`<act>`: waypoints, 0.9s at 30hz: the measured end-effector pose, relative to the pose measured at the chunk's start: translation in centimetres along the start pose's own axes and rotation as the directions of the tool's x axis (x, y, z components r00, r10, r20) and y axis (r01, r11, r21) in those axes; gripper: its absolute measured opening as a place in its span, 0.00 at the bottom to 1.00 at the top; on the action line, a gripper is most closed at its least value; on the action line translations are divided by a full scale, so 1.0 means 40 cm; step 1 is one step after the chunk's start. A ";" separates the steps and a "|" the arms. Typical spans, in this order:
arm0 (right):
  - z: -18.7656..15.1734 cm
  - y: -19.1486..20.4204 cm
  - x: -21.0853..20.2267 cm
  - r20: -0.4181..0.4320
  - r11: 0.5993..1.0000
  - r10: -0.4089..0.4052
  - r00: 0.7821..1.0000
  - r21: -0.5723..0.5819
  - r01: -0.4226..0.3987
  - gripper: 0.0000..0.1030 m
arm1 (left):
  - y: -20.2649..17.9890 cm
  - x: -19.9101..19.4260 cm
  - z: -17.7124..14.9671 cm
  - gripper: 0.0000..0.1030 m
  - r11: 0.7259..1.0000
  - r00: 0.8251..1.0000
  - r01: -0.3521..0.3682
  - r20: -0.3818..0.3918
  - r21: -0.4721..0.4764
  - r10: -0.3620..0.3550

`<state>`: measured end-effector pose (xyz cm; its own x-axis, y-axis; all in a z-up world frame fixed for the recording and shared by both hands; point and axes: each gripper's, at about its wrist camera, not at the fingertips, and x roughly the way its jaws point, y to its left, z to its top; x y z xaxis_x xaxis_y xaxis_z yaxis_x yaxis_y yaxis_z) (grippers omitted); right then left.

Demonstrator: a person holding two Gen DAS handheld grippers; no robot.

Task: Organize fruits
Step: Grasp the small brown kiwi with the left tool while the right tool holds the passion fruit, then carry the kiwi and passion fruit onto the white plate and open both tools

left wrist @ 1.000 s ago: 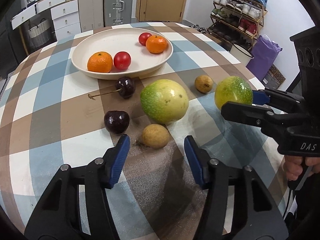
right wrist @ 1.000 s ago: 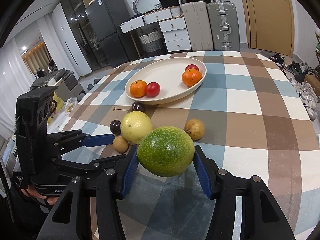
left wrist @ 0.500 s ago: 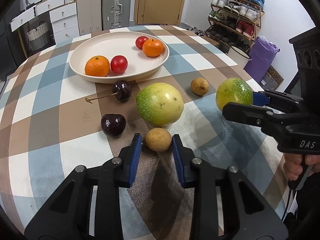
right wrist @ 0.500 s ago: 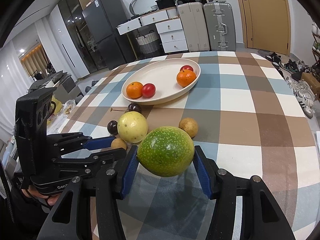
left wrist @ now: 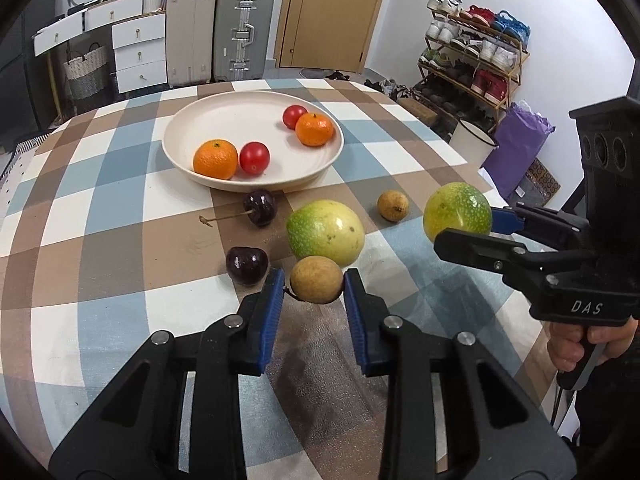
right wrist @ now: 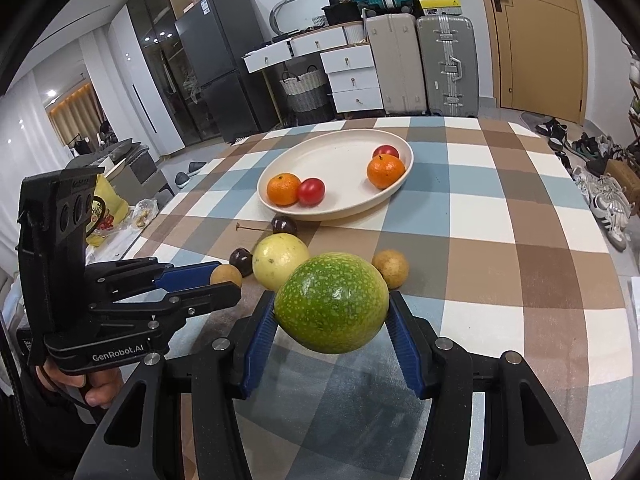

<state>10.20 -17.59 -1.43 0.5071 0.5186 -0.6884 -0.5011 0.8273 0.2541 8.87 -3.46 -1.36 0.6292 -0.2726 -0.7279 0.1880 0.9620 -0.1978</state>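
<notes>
My left gripper (left wrist: 314, 286) is shut on a small tan longan (left wrist: 316, 279), lifted just off the checked cloth. My right gripper (right wrist: 332, 312) is shut on a big green passion fruit (right wrist: 332, 303), held above the table; in the left wrist view that fruit (left wrist: 457, 212) shows at the right. On the cloth lie a yellow-green passion fruit (left wrist: 326, 232), a second longan (left wrist: 393, 206) and two dark cherries (left wrist: 247, 265) (left wrist: 260, 207). The cream plate (left wrist: 256, 178) behind them holds two oranges (left wrist: 215, 159) (left wrist: 314, 129) and two red tomatoes (left wrist: 254, 157) (left wrist: 293, 116).
The round table (left wrist: 80, 216) has a blue, brown and white checked cloth. Past its far edge stand suitcases (left wrist: 244, 32) and white drawers (left wrist: 138, 52); a shoe rack (left wrist: 472, 60) and a purple bag (left wrist: 518, 148) are off to the right. A hand (left wrist: 580, 344) grips the right tool.
The left jaws closed from wide open onto the near longan, then lifted it a little off the cloth. The right gripper kept still with its passion fruit.
</notes>
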 end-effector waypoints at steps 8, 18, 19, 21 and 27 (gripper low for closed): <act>0.040 0.016 -0.017 0.026 1.000 -0.004 1.000 -0.023 0.004 0.53 | 0.017 -0.062 0.034 0.27 1.000 0.998 -0.020 0.065 -0.013 0.021; 0.100 0.035 -0.019 0.049 0.999 0.000 0.999 -0.045 0.002 0.53 | 0.047 -0.100 0.102 0.27 0.998 0.989 -0.057 0.132 -0.032 0.061; 0.106 0.036 -0.018 0.050 0.999 0.000 0.999 -0.046 0.003 0.53 | 0.054 -0.104 0.109 0.27 0.998 0.988 -0.059 0.138 -0.038 0.063; 0.119 0.036 -0.015 0.053 0.999 0.001 0.999 -0.045 0.001 0.53 | 0.063 -0.103 0.122 0.27 0.997 0.987 -0.059 0.145 -0.047 0.065; 0.159 0.029 0.008 0.045 0.999 -0.006 0.999 -0.035 0.008 0.53 | 0.092 -0.088 0.157 0.27 0.996 0.986 -0.068 0.149 -0.065 0.077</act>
<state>14.24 -15.10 2.95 0.5409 0.5226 -0.6590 -0.5213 0.8232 0.2249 12.07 0.96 4.62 0.7475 -0.1961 -0.6347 0.0949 0.9772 -0.1902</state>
